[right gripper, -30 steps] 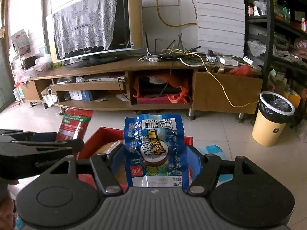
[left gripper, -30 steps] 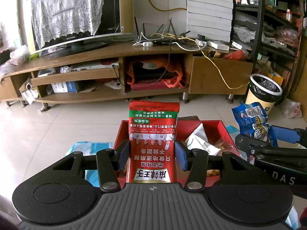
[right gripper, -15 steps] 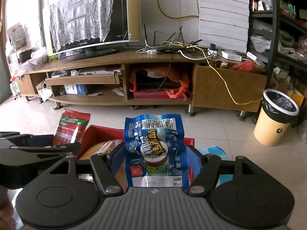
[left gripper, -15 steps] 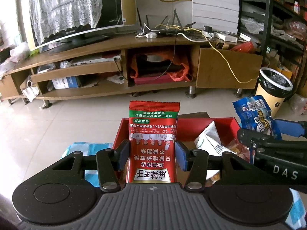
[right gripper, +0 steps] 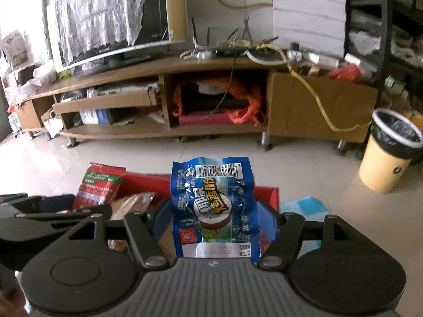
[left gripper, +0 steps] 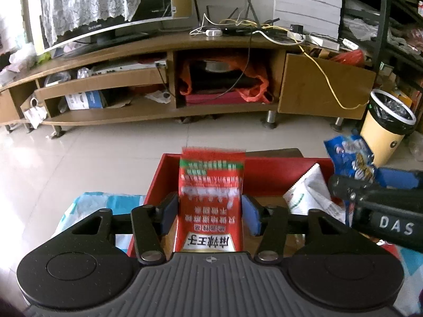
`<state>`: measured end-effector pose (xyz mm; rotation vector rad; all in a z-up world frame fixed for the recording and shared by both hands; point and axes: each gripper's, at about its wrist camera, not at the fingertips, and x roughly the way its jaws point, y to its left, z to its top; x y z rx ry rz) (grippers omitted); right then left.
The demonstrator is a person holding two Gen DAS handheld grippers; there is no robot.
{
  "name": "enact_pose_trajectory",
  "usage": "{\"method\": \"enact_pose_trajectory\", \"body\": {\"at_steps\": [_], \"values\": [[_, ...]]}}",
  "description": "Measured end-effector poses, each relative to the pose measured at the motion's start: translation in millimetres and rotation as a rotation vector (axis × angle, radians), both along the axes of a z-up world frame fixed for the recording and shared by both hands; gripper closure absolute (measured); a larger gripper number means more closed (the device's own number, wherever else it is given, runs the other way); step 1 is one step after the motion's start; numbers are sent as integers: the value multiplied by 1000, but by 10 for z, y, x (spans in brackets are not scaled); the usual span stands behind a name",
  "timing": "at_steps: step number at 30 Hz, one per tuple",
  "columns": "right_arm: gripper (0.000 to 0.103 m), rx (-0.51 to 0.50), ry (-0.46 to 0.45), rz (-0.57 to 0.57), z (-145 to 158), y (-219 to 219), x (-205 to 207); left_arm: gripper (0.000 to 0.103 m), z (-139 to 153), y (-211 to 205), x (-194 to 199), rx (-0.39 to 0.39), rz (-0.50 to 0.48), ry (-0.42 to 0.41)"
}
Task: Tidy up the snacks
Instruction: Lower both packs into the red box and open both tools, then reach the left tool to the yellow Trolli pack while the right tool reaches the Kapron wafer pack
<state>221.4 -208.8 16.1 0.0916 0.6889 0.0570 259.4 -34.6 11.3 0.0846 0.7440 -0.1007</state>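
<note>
My left gripper (left gripper: 210,212) is shut on a red snack packet (left gripper: 211,198) with a green band, held upright over the red box (left gripper: 264,162). My right gripper (right gripper: 214,222) is shut on a blue sausage packet (right gripper: 212,206), held upright over the same red box (right gripper: 269,194). The blue packet (left gripper: 349,155) and right gripper also show at the right in the left wrist view. The red packet (right gripper: 101,183) shows at the left in the right wrist view. Inside the box lie a white packet (left gripper: 309,190) and a clear-wrapped brown snack (right gripper: 132,204).
The box rests on a blue patterned cloth (left gripper: 103,206) on a low surface. Beyond is tiled floor, a long wooden TV stand (left gripper: 185,79) with a television and cables, a yellow bin (left gripper: 383,129) at the right, and dark shelving (left gripper: 383,26) far right.
Both grippers have tilted down and moved lower toward the red box, each still holding its packet. The red packet looks motion-blurred now.
</note>
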Motion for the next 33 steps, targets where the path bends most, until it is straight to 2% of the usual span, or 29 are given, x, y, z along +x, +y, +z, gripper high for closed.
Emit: {"method": "enact_pose_trajectory", "body": {"at_steps": [3, 5, 8, 10, 17, 29, 33], "values": [[38, 10, 30, -10, -144, -24, 68, 31, -19, -3, 7, 11, 2, -8], [38, 8, 48, -13, -203, -38, 91, 29, -22, -17, 16, 17, 0, -11], [37, 5, 40, -19, -185, -75, 74, 24, 6, -15, -9, 18, 1, -18], [34, 11, 28, -22, -152, -94, 57, 23, 41, -6, -24, 17, 1, -23], [34, 12, 2, -33, 11, -138, 0, 21, 142, 50, -108, 42, 10, -30], [34, 33, -17, -25, 305, -119, -253, 18, 416, 95, -350, 38, 14, -43], [34, 69, -14, -15, 380, -108, -334, 18, 481, 91, -451, 47, -1, -49]]}}
